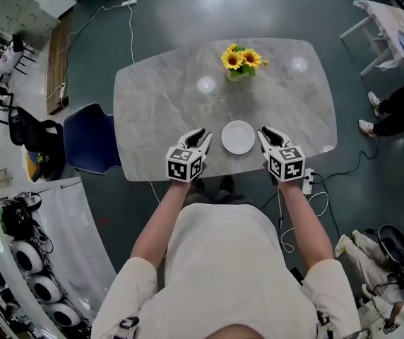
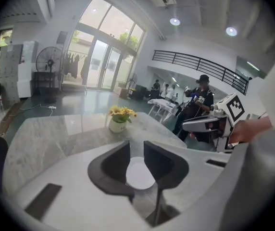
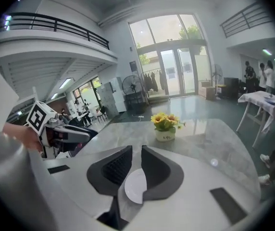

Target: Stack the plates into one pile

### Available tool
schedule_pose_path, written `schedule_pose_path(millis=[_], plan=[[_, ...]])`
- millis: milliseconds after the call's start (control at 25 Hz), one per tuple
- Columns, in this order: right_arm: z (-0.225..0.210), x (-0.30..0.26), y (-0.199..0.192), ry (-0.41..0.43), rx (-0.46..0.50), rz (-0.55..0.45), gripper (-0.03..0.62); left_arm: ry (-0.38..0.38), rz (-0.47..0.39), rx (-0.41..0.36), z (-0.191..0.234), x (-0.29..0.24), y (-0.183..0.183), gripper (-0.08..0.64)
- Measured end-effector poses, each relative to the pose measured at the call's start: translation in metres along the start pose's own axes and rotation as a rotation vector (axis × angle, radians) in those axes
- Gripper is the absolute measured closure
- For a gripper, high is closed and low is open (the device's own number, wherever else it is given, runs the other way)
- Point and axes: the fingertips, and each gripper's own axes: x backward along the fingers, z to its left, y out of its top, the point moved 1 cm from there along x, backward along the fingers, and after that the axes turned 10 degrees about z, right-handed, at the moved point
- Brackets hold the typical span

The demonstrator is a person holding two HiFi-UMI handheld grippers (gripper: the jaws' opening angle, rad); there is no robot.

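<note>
Grey marble spreads across the rounded worktop [image 1: 159, 111], with a small vase of yellow sunflowers [image 1: 240, 63] near its far side and a dark blue chair [image 1: 89, 140] at its left end. Your white round plate [image 1: 238, 137] lies close to the near edge, and only one white disc shows, so whether several already sit in that pile cannot be told from above. Your left gripper [image 1: 200, 138] is just left of it and your right gripper [image 1: 266, 133] just right, both off the plate and about equally near. In the left gripper view the dark fingers [image 2: 113, 165] stand moderately apart on nothing, the plate [image 2: 140, 176] showing through the gap ahead and below. In the right gripper view the fingers [image 3: 159, 170] stand narrower, also empty, with the plate [image 3: 136, 186] beyond. Being round, the plate offers no long axis; either hand would reach inward to its rim.
</note>
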Motion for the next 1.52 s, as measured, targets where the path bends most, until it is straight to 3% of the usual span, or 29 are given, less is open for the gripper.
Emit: schedule_pose_path(millis=[520, 1000, 1280, 1520], plan=[[0.065, 0.104, 0.061, -0.090, 0.090, -0.216, 0.529, -0.099, -0.189, -0.178, -0.019, 0.123, 0.065, 0.514], [0.106, 0.171, 0.088, -0.133, 0.083, -0.366, 0.538, -0.125, -0.343, -0.185, -0.011, 0.211, 0.095, 0.538], [0.110, 0.205, 0.096, -0.189, 0.091, -0.441, 0.538, -0.173, -0.370, -0.200, -0.012, 0.238, 0.100, 0.552], [0.109, 0.218, 0.098, -0.229, 0.103, -0.479, 0.545, -0.169, -0.371, -0.221, -0.004, 0.243, 0.105, 0.552]])
